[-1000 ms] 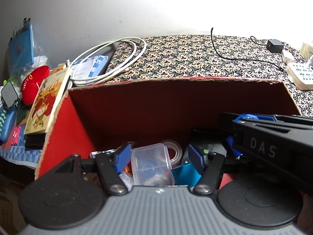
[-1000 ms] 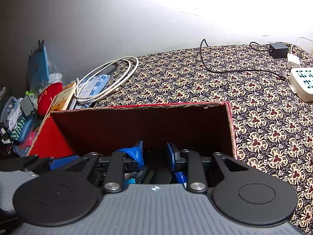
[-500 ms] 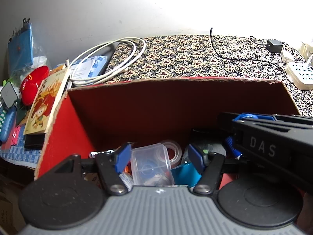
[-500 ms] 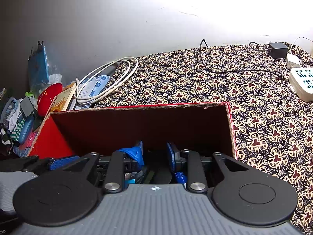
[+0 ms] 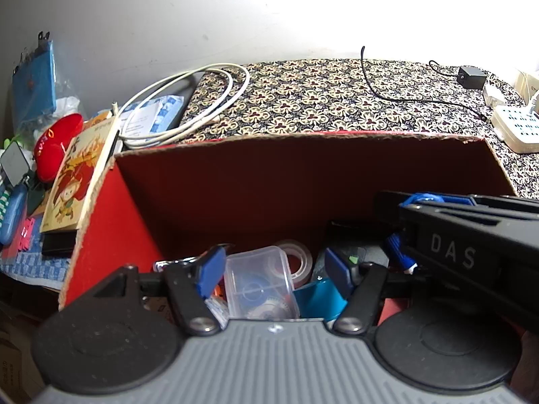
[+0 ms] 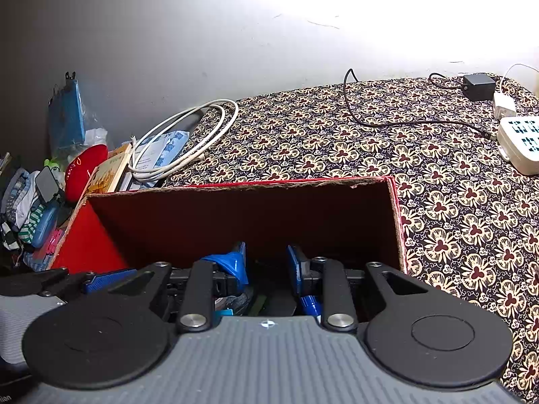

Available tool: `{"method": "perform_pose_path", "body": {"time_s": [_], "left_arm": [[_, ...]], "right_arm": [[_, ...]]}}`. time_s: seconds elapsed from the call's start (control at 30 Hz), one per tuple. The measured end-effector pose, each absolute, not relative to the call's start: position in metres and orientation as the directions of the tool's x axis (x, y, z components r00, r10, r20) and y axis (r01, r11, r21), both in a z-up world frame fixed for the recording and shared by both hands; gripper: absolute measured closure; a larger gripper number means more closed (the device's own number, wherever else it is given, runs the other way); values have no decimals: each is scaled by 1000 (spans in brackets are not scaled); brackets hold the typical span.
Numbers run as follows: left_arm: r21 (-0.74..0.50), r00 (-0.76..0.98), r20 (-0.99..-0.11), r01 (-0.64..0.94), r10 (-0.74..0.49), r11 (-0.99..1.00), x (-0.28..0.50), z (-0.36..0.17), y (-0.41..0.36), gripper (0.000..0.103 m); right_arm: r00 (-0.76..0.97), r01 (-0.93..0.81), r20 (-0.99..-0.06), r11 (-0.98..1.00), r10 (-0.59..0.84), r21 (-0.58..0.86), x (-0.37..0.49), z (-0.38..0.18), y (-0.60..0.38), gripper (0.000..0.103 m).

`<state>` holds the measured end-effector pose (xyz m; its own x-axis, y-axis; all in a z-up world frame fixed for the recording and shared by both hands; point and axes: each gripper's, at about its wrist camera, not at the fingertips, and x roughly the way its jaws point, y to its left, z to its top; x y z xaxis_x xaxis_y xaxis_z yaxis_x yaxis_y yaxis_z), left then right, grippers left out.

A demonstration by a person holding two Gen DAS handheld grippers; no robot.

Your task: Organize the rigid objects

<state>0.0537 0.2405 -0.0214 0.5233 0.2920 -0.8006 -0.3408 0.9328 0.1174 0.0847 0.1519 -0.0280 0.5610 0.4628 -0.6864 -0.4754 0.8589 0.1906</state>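
Broadly, a red cardboard box (image 5: pixel 101 235) sits on the patterned cloth (image 6: pixel 438 202). Both tools hang inside it: the left tool (image 5: pixel 271 267) spread around a clear plastic container (image 5: pixel 259 282), apparently not touching; the right tool (image 6: pixel 266 262) spread, empty. A tape roll (image 5: pixel 298 259) lies just behind the container.

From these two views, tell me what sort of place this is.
Probably a bedroom or lived-in room at home. A patterned cloth covers a bed-like surface, a power strip and charger cables lie on it, and clothes, books and a red box crowd the wall.
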Motion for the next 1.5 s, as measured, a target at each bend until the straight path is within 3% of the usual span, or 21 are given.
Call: {"method": "perform_pose_path", "body": {"time_s": [0.7, 1.0, 1.5], "left_arm": [[185, 547, -749, -369, 374, 911, 31, 6, 228, 34], [155, 568, -744, -365, 352, 918, 6, 36, 198, 32], [135, 579, -765, -286, 283, 949, 2, 49, 120, 31]], "right_arm": [[604, -511, -568, 818, 560, 264, 56, 4, 133, 92], [642, -498, -509, 817, 573, 291, 32, 20, 85, 91], [673, -443, -514, 846, 532, 296, 9, 15, -11, 89]]}}
